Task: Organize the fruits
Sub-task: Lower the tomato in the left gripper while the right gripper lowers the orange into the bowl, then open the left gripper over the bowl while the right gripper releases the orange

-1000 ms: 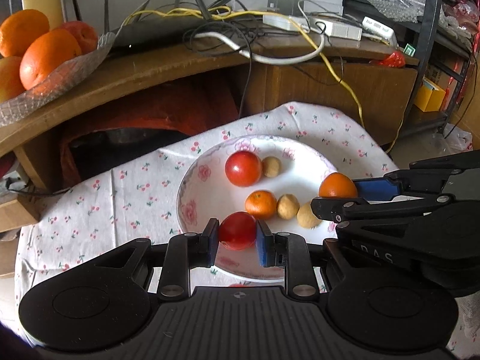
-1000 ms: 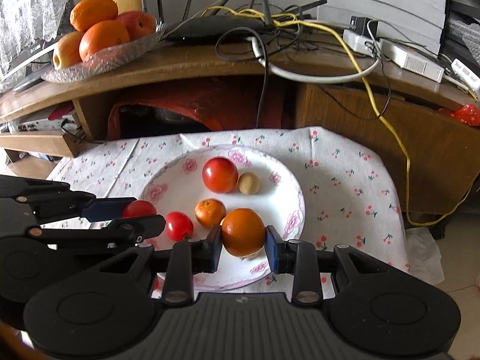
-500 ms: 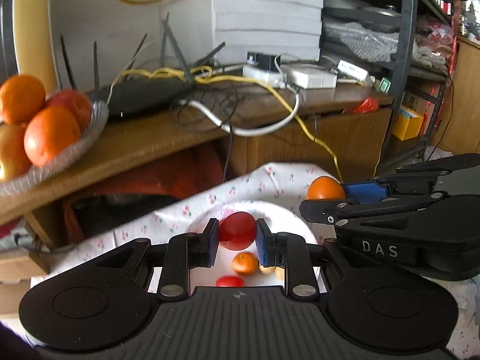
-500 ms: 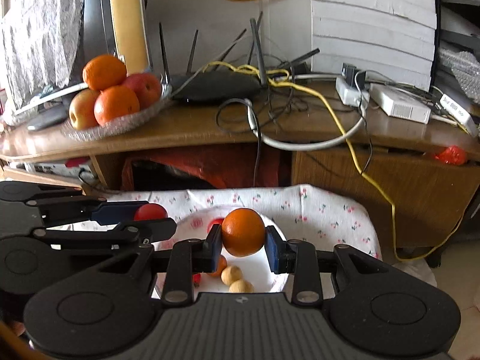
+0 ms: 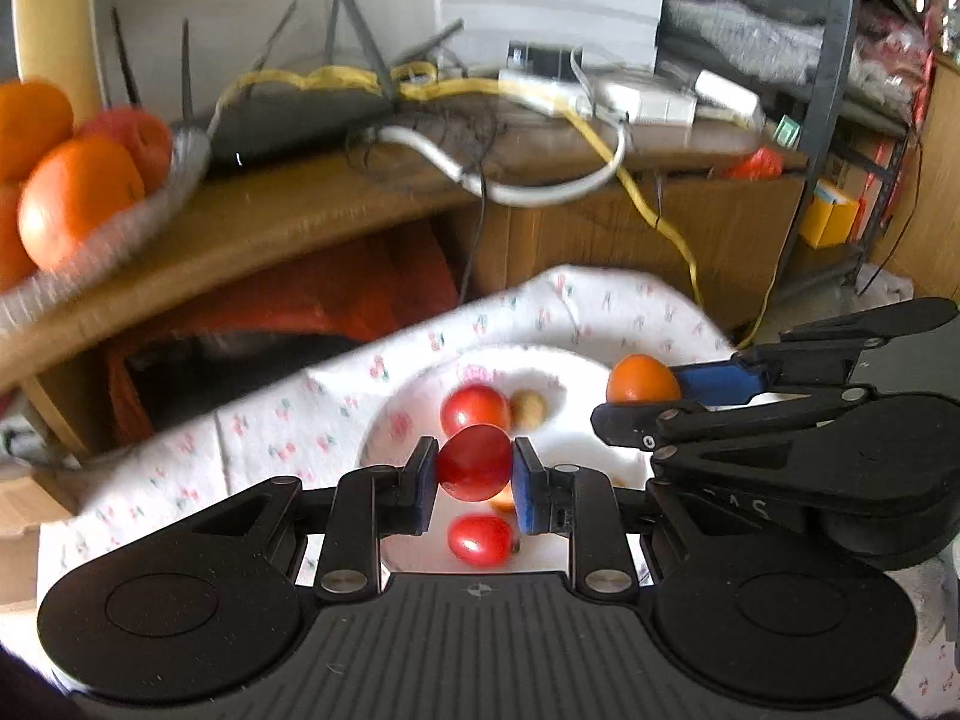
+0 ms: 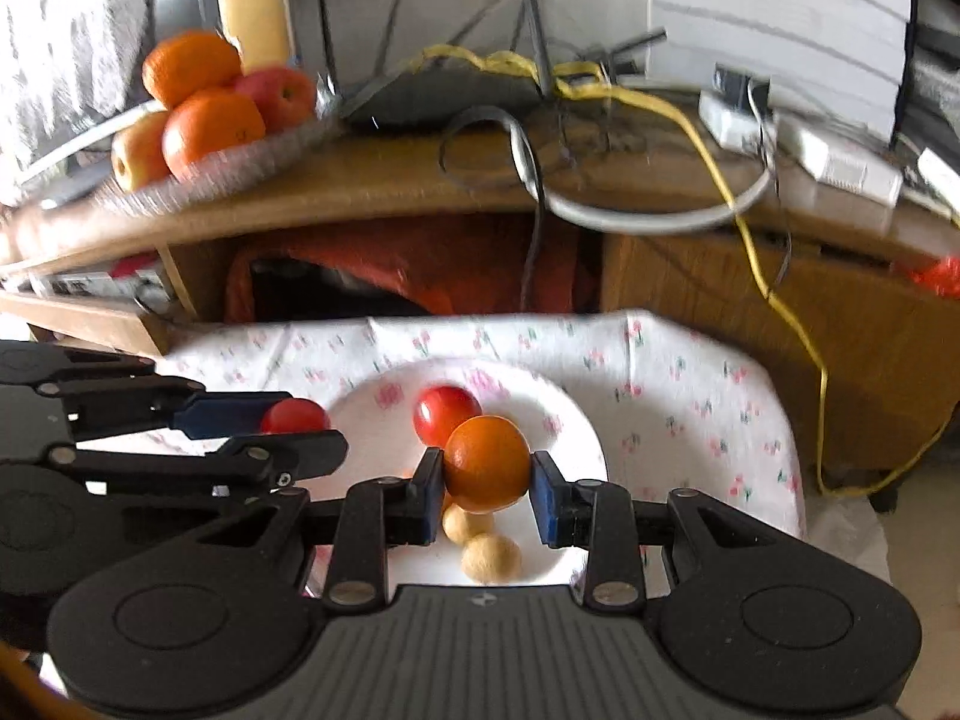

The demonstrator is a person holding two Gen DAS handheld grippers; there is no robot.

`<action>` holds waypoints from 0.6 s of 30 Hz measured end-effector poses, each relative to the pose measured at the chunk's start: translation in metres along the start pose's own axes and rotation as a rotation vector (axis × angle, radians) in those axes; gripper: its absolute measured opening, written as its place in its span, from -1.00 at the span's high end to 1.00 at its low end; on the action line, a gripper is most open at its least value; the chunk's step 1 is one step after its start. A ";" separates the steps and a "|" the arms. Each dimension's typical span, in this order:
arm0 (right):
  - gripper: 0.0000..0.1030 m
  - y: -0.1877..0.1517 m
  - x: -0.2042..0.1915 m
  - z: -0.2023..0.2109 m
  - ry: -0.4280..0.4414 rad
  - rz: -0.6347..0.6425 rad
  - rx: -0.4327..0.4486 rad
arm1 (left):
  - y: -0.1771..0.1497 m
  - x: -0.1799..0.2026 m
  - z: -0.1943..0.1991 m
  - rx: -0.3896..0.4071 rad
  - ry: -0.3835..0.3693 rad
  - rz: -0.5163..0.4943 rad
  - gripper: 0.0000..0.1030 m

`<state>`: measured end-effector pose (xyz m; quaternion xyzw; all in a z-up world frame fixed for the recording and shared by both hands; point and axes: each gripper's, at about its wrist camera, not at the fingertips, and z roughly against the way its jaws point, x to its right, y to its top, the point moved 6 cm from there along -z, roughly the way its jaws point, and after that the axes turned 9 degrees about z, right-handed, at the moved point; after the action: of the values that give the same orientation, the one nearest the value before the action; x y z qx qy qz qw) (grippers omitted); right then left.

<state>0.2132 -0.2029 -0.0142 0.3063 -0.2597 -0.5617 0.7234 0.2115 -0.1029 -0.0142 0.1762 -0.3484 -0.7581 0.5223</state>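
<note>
**Above the plate: both fruits carried aloft**

Over the floral plate [image 5: 414,420], the left gripper [image 5: 474,468] is clamping a glossy red tomato [image 5: 474,462], and the right gripper [image 6: 486,474] is clamping a matte, dimpled orange [image 6: 486,462]. Both have dropped back toward the plate since half a second ago (transfer to the glass dish [image 6: 240,162] apparently unfinished). Smooth tomatoes and beige round fruits are remaining on the plate.

Right gripper [image 6: 487,485] clamping an orange [image 6: 487,463] above floral plate [image 6: 576,426], left gripper [image 6: 312,429] pinching a tomato [image 6: 293,416]
</note>
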 end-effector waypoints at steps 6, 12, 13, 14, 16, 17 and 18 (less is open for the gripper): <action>0.38 -0.022 0.001 -0.025 0.008 0.006 -0.065 | -0.021 0.000 -0.022 -0.046 0.019 -0.026 0.37; 0.37 -0.024 -0.004 -0.035 -0.015 0.034 -0.065 | -0.027 -0.010 -0.031 -0.070 0.038 -0.005 0.24; 0.37 -0.024 -0.004 -0.035 -0.019 0.037 -0.064 | -0.028 -0.011 -0.032 -0.072 0.040 -0.003 0.22; 0.37 -0.024 -0.004 -0.035 -0.020 0.037 -0.066 | -0.028 -0.012 -0.032 -0.074 0.042 -0.001 0.18; 0.37 -0.023 -0.002 -0.034 -0.022 0.030 -0.061 | -0.028 -0.012 -0.033 -0.075 0.043 0.002 0.12; 0.37 -0.023 0.000 -0.033 -0.025 0.027 -0.058 | -0.028 -0.012 -0.034 -0.076 0.044 0.002 0.05; 0.37 -0.023 0.001 -0.033 -0.026 0.025 -0.060 | -0.028 -0.012 -0.034 -0.076 0.045 0.002 -0.01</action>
<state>0.2222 -0.2029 -0.0530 0.2740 -0.2561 -0.5639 0.7358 0.2184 -0.0979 -0.0588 0.1729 -0.3076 -0.7661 0.5372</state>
